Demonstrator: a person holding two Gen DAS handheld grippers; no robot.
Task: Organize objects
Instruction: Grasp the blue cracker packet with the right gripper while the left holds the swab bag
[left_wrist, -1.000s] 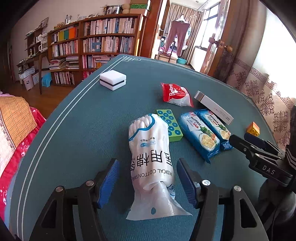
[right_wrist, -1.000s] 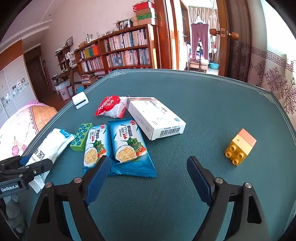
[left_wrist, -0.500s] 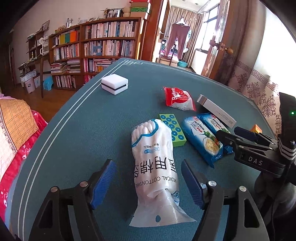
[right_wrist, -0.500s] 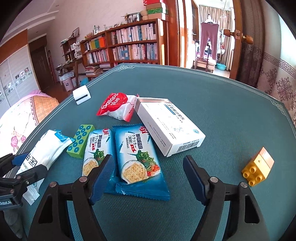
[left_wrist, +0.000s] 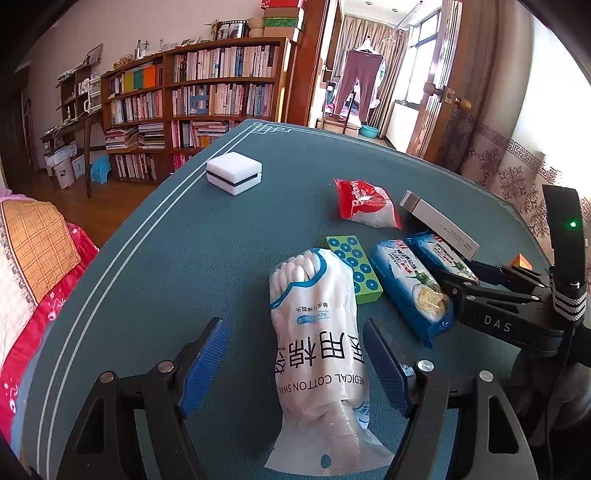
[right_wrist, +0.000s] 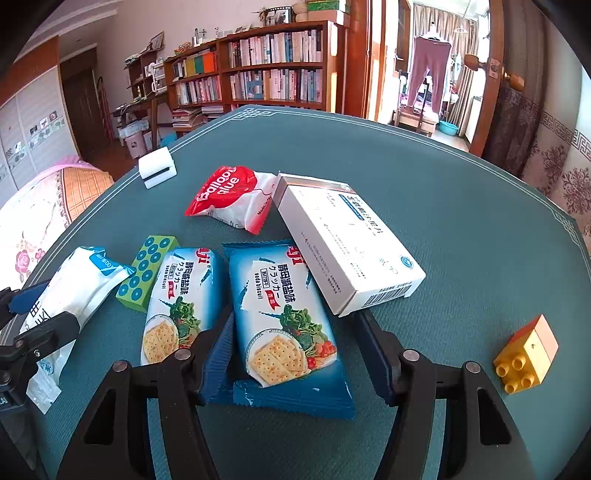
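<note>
We're working on a round teal felt-topped table (right_wrist: 461, 229) in a bright room with a long wooden bookshelf (right_wrist: 266, 74) behind it. Our left tongs (left_wrist: 295, 369) are standing apart, straddling the white plastic bag of medical cotton swabs (left_wrist: 317, 350), with clear gaps on both sides, so nothing's gripped there yet. Our right tongs (right_wrist: 291, 354) have just been closing in around the blue soda biscuit packet (right_wrist: 284, 317). Its left pad looks like it's touching the wrapper edge, the right pad is still clear, so no real grip yet.

That packet is lying just beside its twin blue biscuit packet (right_wrist: 177, 306), with the white cardboard medicine box (right_wrist: 347, 243) touching its far right corner. The worry: the left pad is wedging between the two packets, so it could be dragging the twin along or pinching only the crinkly wrapper edge and slipping. The right finger is also sitting right under the box's corner and might nudge it.
</note>
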